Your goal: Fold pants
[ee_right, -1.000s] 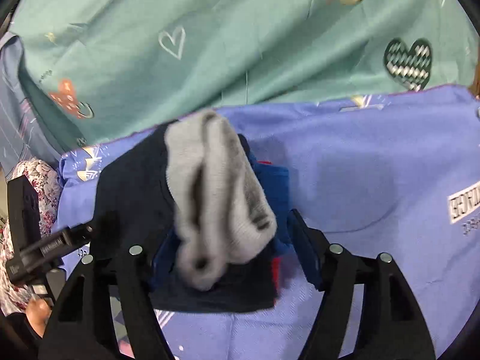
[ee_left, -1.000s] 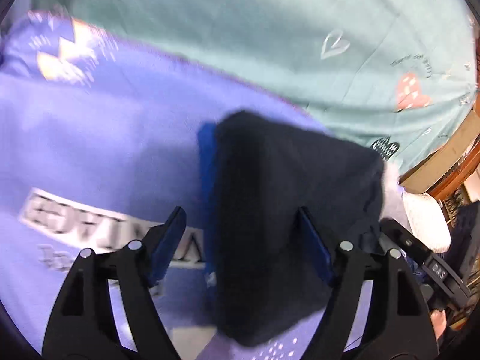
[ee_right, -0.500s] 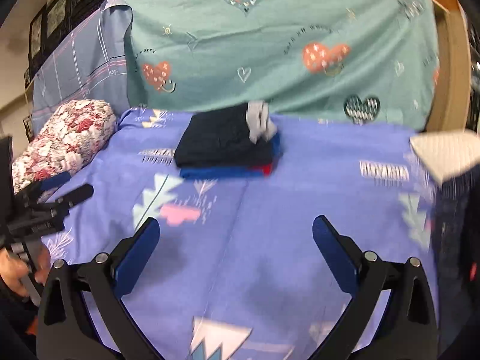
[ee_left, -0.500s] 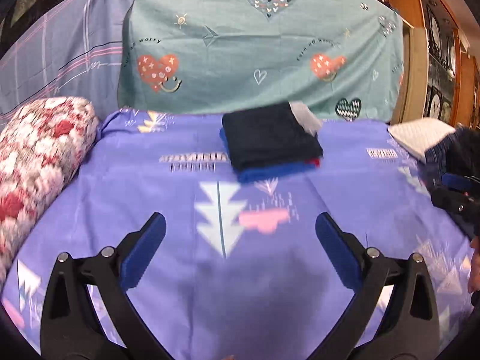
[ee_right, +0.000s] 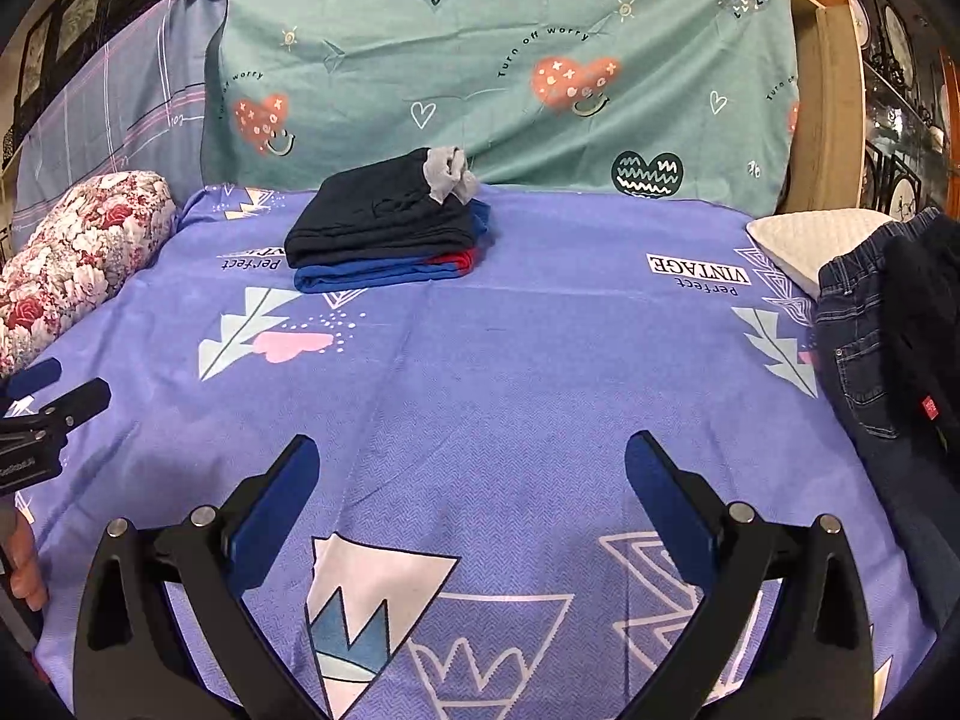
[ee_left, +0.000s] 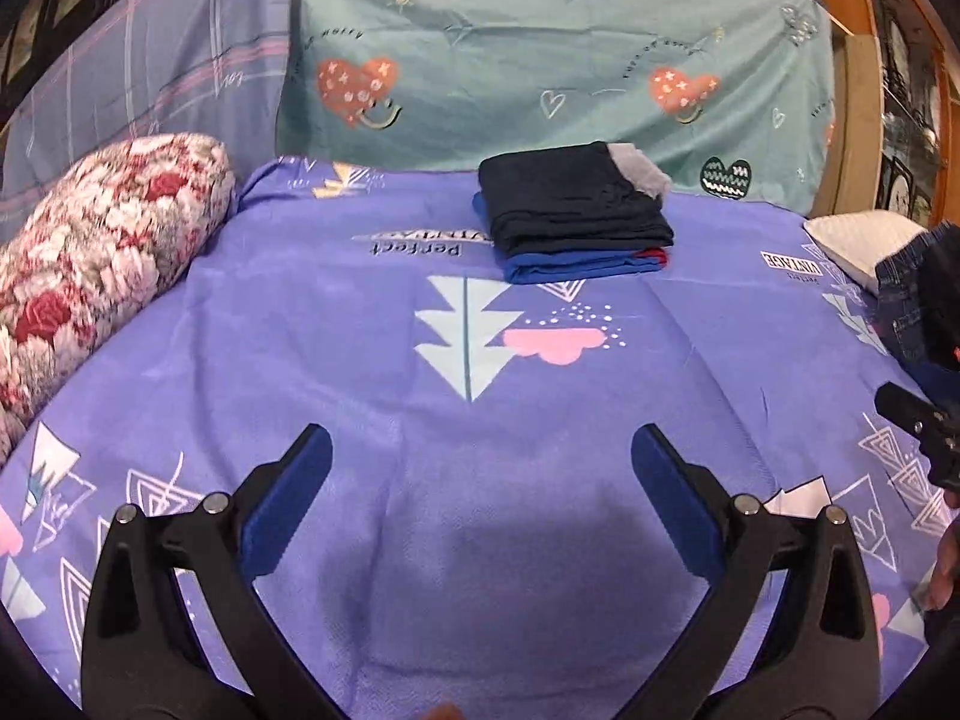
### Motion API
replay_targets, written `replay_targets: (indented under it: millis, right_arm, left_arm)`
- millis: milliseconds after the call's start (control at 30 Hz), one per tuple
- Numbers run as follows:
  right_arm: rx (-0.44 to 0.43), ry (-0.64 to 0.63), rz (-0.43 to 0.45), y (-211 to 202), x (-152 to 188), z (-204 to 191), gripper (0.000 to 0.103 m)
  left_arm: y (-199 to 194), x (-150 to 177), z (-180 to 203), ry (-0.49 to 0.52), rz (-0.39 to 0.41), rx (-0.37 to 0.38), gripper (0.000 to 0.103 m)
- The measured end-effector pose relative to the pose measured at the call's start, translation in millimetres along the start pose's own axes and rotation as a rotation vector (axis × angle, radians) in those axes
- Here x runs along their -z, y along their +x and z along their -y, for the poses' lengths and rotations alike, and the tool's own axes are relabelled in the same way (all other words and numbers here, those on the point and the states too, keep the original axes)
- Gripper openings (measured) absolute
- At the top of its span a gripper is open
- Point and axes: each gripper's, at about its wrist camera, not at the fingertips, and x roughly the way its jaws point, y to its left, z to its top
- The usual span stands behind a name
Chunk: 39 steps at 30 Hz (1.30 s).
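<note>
Folded dark navy pants [ee_left: 576, 204] [ee_right: 378, 222] with a grey waistband lie on top of a folded blue garment [ee_left: 576, 264] [ee_right: 384, 273] at the far side of the purple bedsheet [ee_left: 468, 480] [ee_right: 510, 372]. My left gripper [ee_left: 480, 450] hovers open over bare sheet, well in front of the stack. My right gripper [ee_right: 471, 462] is also open with nothing between its blue pads. Unfolded denim jeans [ee_right: 864, 348] [ee_left: 912, 294] and a dark garment [ee_right: 924, 324] lie in a heap at the bed's right edge.
A floral bolster pillow [ee_left: 90, 264] [ee_right: 78, 252] lies along the left edge. A white pillow [ee_left: 864, 240] [ee_right: 810, 240] sits at the far right. A teal heart-print sheet [ee_left: 540, 72] hangs behind the bed. Wooden furniture [ee_right: 828, 90] stands at the right.
Both grippers let go of the folded navy pants on the stack, opened wide and pulled back toward the near side of the bed.
</note>
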Motion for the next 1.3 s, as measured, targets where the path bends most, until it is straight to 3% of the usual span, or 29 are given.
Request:
replay_targets:
  millis: [167, 1300]
  right_arm:
    - [0.032, -0.021, 0.022, -4.4, 1.3, -5.4, 0.102]
    - [0.036, -0.019, 0.012, -3.0, 0.8, -3.8, 0.102]
  left_arm:
    - [-3.1, 0.5, -13.4, -0.067, 0.014, -0.007, 0.101]
    - [-5.7, 0.4, -8.0, -0.030, 0.021, -0.019, 0.101]
